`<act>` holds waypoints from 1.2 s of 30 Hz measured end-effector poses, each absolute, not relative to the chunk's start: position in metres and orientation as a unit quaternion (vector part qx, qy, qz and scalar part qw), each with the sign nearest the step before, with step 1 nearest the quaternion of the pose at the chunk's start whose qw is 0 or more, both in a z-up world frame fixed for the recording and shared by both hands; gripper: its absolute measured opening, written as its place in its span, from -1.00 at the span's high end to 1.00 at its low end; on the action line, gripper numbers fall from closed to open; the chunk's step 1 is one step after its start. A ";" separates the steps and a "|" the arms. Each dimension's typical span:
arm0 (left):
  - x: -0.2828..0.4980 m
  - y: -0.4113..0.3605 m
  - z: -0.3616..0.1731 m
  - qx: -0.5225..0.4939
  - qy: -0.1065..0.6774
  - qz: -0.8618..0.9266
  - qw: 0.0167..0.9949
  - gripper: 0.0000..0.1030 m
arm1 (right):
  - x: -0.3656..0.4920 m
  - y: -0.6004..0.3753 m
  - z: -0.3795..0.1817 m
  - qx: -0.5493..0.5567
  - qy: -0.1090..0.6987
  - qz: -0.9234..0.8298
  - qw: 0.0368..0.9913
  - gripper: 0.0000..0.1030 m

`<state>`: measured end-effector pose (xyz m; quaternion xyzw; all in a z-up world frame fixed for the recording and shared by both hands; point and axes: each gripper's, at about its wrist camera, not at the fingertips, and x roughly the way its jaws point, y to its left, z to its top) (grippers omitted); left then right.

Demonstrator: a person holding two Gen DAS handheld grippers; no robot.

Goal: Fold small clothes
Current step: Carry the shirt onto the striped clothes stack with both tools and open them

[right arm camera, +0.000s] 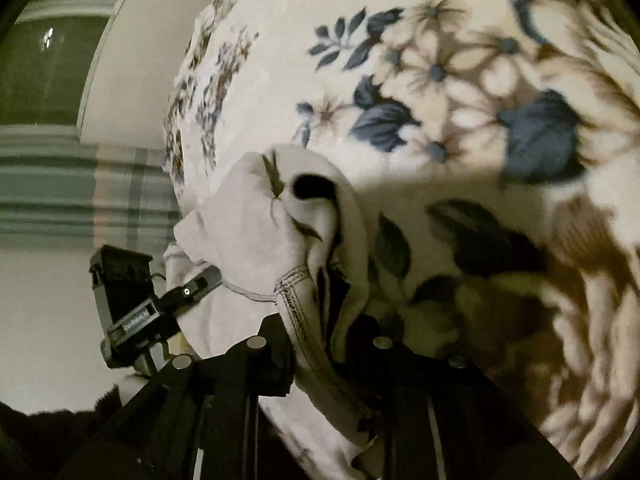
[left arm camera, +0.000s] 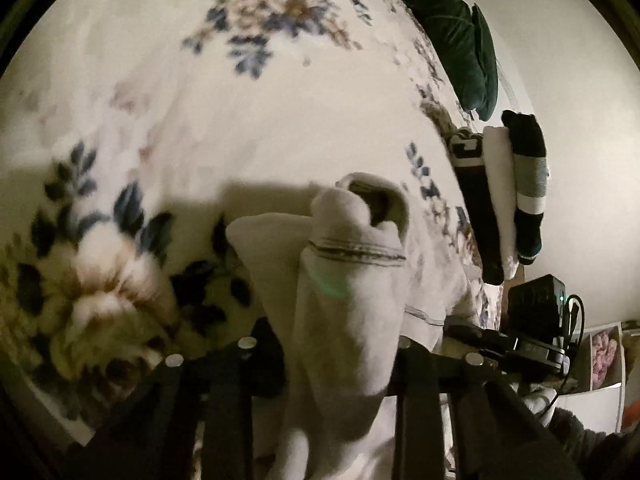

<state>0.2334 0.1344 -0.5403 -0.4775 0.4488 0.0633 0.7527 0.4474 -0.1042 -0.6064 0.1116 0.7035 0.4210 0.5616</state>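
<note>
Left wrist view: The left claw [left arm camera: 340,354] is closed narrowly on a white garment [left arm camera: 348,280], whose fabric fills the gap between the two fingers and bunches forward above them. A dark stitched seam crosses the fabric. The garment is held over a bed cover [left arm camera: 200,120] printed with blue and brown flowers. At the far right edge of the bed, folded socks [left arm camera: 508,184] in black, white and grey lie side by side. A dark green cushion [left arm camera: 452,36] lies beyond them. The right claw [left arm camera: 472,330] enters from the right, touching the same garment.

Right wrist view: The right claw [right arm camera: 320,344] is closed narrowly on the white garment [right arm camera: 272,220], with a stitched hem running down between its fingers. The left claw [right arm camera: 208,280] grips the garment from the left side. The floral bed cover [right arm camera: 460,80] lies beneath.
</note>
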 end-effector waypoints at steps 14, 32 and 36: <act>0.367 0.100 -0.340 -0.353 0.456 -0.051 0.815 0.54 | 0.468 -0.183 -0.423 0.229 0.614 0.384 0.651 0.64; 0.776 -0.004 -0.330 -0.158 0.548 -0.175 0.803 0.51 | 0.754 -0.292 -0.340 0.324 0.500 0.168 0.785 0.64; 0.802 -0.019 -0.366 -0.129 0.573 -0.157 0.794 0.34 | 0.778 -0.298 -0.386 0.311 0.538 0.127 0.773 0.64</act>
